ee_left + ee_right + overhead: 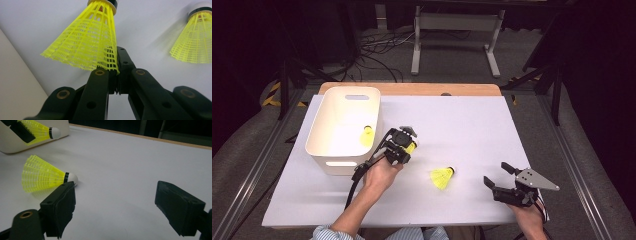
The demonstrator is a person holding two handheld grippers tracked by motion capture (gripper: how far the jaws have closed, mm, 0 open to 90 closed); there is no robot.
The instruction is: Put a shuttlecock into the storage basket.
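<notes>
1. The left gripper (404,145) is clenched on the skirt edge of a yellow shuttlecock (87,42), just beside the bin's near right corner; the right gripper (499,179) lies released, jaws wide and bare, well apart from the bin toward the table's near right
2. The table (472,125) bears the white bin (326,131) at its left, with one shuttle (367,136) already lying inside against the right wall
3. A spare shuttle (443,177) lies on its side between the bin and the right gripper, cork pointing away from the bin
4. To do this step well, I judge: lift the held one clear of the bin's rim, carry it over the opening, then let go; the thin mesh pinch could slip, so move gently
5. No brand, label or writing can be read
</notes>
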